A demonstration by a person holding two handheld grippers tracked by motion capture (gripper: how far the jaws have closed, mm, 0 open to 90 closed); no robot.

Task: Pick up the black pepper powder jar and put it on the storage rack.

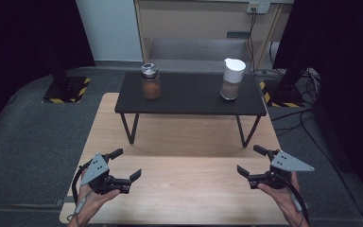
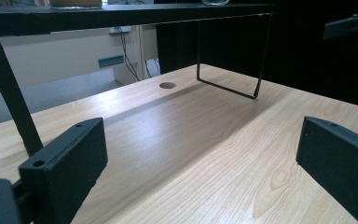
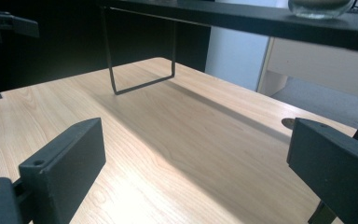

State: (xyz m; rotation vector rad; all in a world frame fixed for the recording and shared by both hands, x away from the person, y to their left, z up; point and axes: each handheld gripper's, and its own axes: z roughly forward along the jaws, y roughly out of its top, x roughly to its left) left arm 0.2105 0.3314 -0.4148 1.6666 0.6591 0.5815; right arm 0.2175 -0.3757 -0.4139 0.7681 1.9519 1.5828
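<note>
Pale wood is making up the broad surface (image 1: 184, 189), which is stretching from the near edge back beneath a low black shelf (image 1: 191, 97) on thin wire legs. The shelf is standing across the far half, with open room under it between its two leg frames. On the shelf's left part a glass jar with a silver lid (image 1: 150, 81), holding brown powder, is standing upright; well apart from it, on the right part, a glass jar with a white lid (image 1: 231, 79) is standing upright too. Both jars are sitting near the shelf's middle depth, clear of its edges.

A person's hands are coming in from the bottom. The left tongs (image 1: 125, 164) are hovering over the near left part of the surface, jaws standing wide apart and holding nothing. The right tongs (image 1: 251, 161) are sitting over the near right part, jaws likewise spread wide and empty. Bare wood is lying between the two tongs and ahead of them up to the shelf legs. A small round hole (image 2: 167, 85) is showing in the surface beneath the shelf.
</note>
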